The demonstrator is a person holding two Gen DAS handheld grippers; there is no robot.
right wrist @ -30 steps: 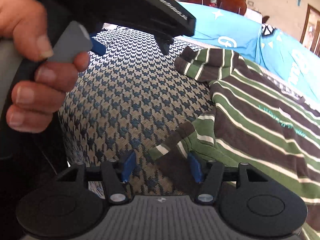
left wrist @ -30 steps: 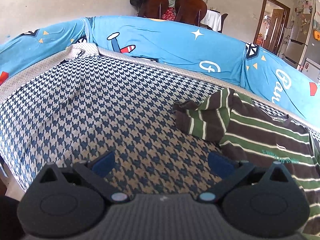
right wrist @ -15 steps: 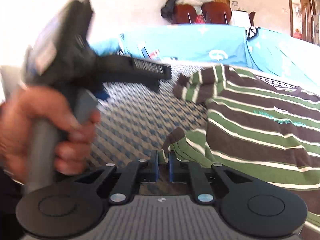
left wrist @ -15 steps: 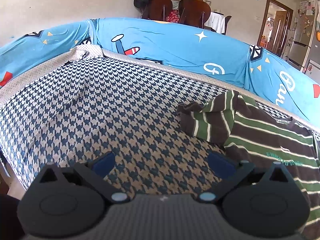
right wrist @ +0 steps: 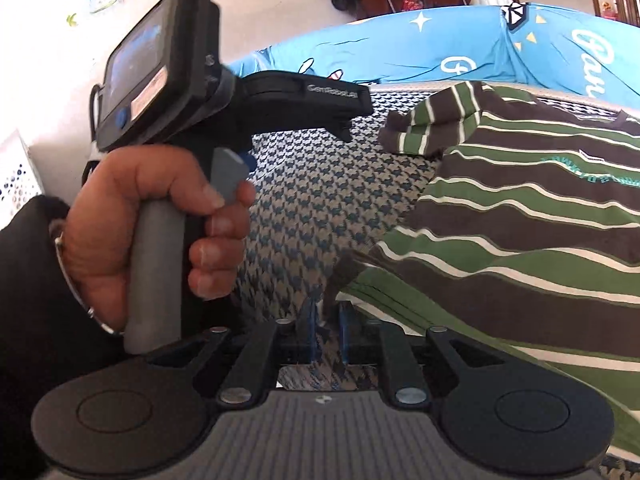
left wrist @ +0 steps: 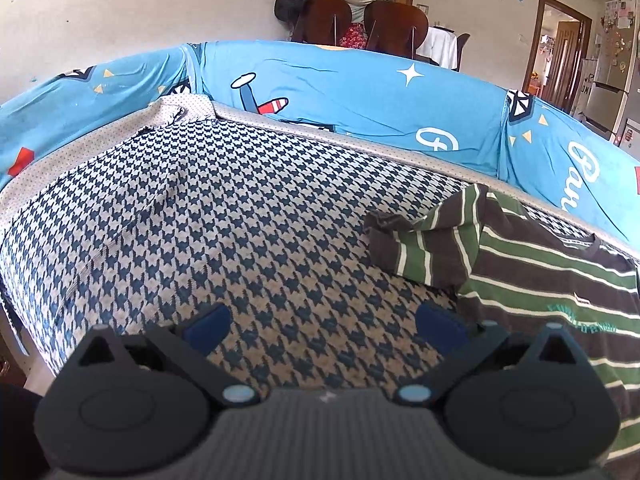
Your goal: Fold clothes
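We see a pale plaster wall (left wrist: pixel 120 12) at the far side, dark wooden chairs (left wrist: pixel 360 20) heaped with clothing against it, a brown doorway (left wrist: pixel 560 44) at far right, and a fridge (left wrist: pixel 612 72) (magnets dotting its door) beside it, all daylit.

My right gripper (right wrist: pixel 327 334): black body, ribbed grey top, blue pads, silver screws, round side discs | my left gripper (left wrist: pixel 322 326): same black shell, wider blue pads; from the right camera a grey handle, "GenRobot.ai" lettering, rear screen (blue button) | left hand (right wrist: pixel 152 232): black sleeve, silver bangle
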